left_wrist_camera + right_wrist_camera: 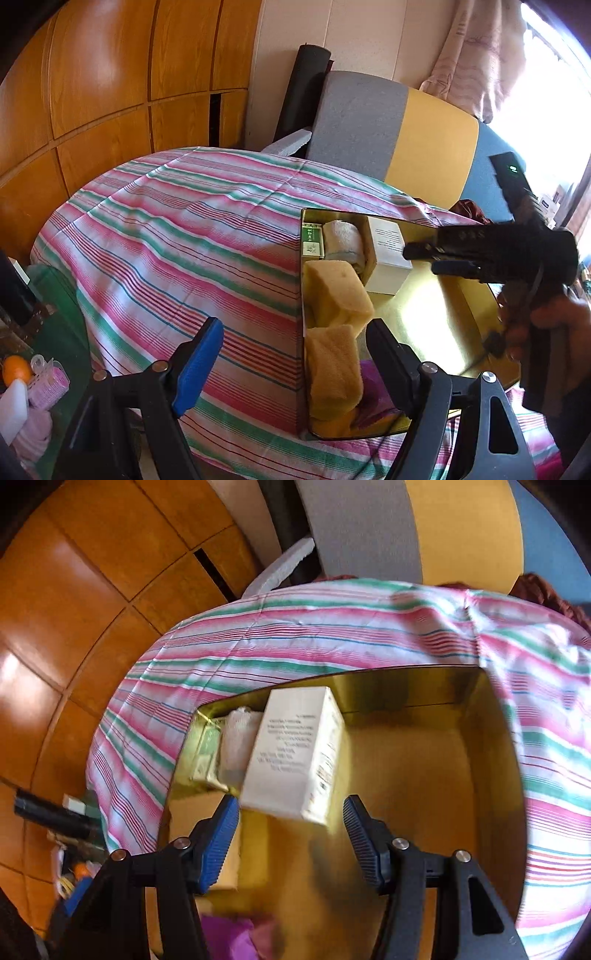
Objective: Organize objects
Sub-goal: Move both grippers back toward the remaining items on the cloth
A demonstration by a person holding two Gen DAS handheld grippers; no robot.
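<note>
A gold tray (424,325) (406,775) lies on a striped cloth. Along its left side it holds a green pack (312,240) (207,753), a rolled white towel (343,240) (240,738), a white box (386,273) (295,753), two yellow sponges (336,291) and a purple cloth (373,387). My right gripper (290,805) (421,258) hovers over the tray, open. The white box's near corner sits between its blue pads (225,834) without touching them. My left gripper (295,365) is open and straddles the tray's left wall beside the nearer sponge (332,369).
The striped cloth (184,240) covers a raised surface, with wooden panels (92,92) behind it. A grey and yellow cushion (369,122) stands at the back. Small items, an orange one (16,369) among them, crowd the lower left. A person's hand (546,321) grips the right tool.
</note>
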